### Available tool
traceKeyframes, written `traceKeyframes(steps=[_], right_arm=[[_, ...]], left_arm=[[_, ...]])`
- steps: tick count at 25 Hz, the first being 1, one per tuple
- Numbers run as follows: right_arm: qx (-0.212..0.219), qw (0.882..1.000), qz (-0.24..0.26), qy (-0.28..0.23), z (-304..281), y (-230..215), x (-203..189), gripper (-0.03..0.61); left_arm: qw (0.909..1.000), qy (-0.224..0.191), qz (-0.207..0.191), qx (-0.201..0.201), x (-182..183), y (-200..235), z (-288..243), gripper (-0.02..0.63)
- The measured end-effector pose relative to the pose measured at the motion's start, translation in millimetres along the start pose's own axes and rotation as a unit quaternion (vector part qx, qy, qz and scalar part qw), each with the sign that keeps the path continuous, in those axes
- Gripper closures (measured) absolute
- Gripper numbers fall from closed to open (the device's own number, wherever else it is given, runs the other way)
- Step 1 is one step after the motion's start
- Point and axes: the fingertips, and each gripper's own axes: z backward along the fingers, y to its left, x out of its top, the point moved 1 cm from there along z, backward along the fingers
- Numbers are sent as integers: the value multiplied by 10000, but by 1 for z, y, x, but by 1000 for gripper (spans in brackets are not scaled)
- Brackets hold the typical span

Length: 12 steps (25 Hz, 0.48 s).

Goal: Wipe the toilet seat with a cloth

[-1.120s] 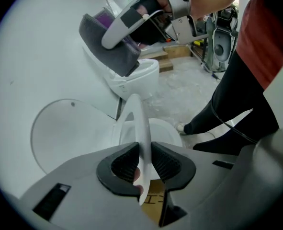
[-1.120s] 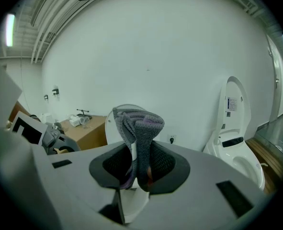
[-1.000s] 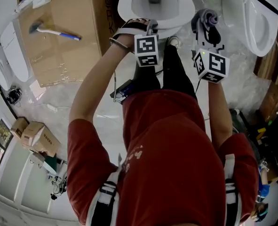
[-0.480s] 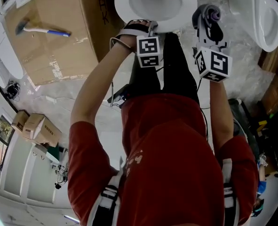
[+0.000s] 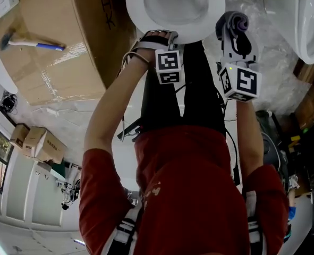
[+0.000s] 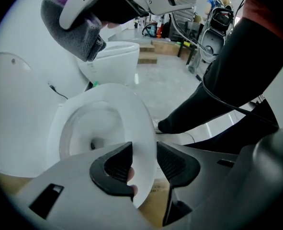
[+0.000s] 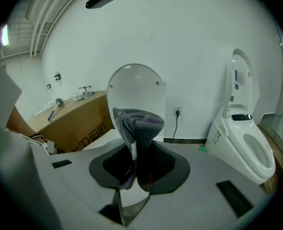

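The white toilet seat [image 5: 141, 12] lies down on the bowl at the top of the head view, its lid [image 7: 135, 87] raised. My left gripper [image 5: 172, 39] points steeply down at the seat's front rim. Its jaws have just been opening, and the rim [image 6: 140, 128] now runs between the fingers [image 6: 113, 169] without being pinched. My right gripper [image 7: 135, 162] is shut on a folded grey cloth [image 7: 137, 123] with a purple side. It holds the cloth [image 5: 235, 23] up to the right of the bowl, above seat level.
A big cardboard box [image 5: 50, 62] with a hammer [image 5: 32, 44] on it stands left of the toilet. A second toilet [image 5: 305, 20] stands at the right. The person's black-trousered legs [image 5: 188, 89] are right in front of the bowl. Small boxes [image 5: 40, 145] lie at the left.
Both grippers have sunk toward the toilet. The left gripper has come down over the seat's front rim. The cloth stays in the right gripper.
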Motion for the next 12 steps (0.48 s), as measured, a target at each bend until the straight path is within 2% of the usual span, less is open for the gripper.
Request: traceKeyframes(steps=[7, 12], right_arm=[[111, 9997, 125, 152, -28, 10, -39, 485], [212, 9994, 254, 78, -45, 16, -53, 485]], left_arm=[[9998, 25, 123, -125, -14, -7, -47, 446], [9996, 99, 108, -247, -22, -7, -76, 451]])
